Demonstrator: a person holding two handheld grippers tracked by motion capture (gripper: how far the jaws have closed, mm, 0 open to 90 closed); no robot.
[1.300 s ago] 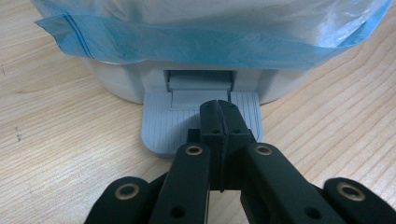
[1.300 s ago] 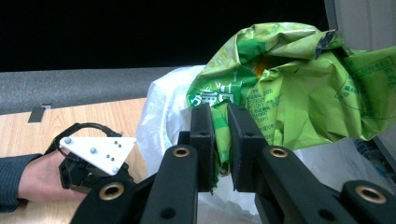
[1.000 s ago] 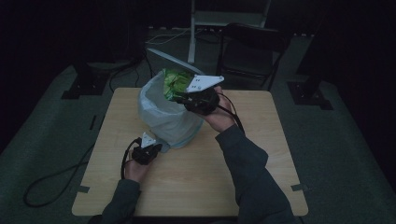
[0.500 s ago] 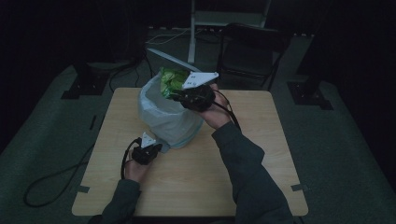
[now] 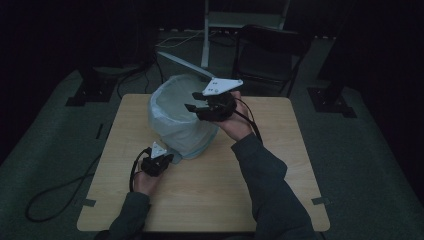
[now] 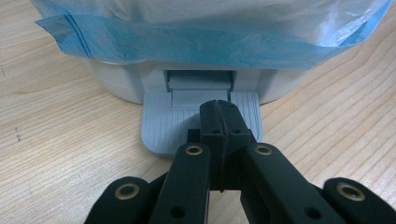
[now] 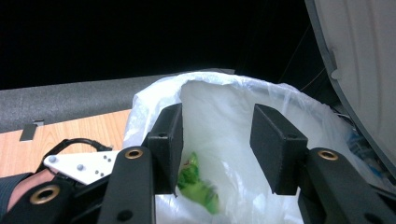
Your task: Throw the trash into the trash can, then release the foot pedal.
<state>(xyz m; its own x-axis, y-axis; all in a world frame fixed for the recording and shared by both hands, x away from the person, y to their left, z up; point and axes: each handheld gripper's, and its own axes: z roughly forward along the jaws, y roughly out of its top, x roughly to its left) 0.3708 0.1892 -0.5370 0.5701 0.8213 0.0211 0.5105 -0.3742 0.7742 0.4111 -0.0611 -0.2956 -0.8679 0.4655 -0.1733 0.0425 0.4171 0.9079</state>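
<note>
On the table point(image 5: 210, 200) stands a white bin point(image 5: 180, 122) lined with a bag point(image 7: 224, 121), its lid point(image 7: 369, 70) up. Over its mouth the right gripper point(image 5: 196, 101) has just been opening its jaws; nothing sits between them, and the green packet point(image 7: 198, 186) lies down inside the bag. At the bin's foot the left gripper point(image 6: 219, 114) rests pressed together on the pedal point(image 6: 161, 123).

Closed fingers point(image 6: 219, 122) atop the grey pedal point(image 6: 163, 126) of a blue-bagged white bin point(image 6: 121, 86), on wooden table point(image 6: 56, 140).
</note>
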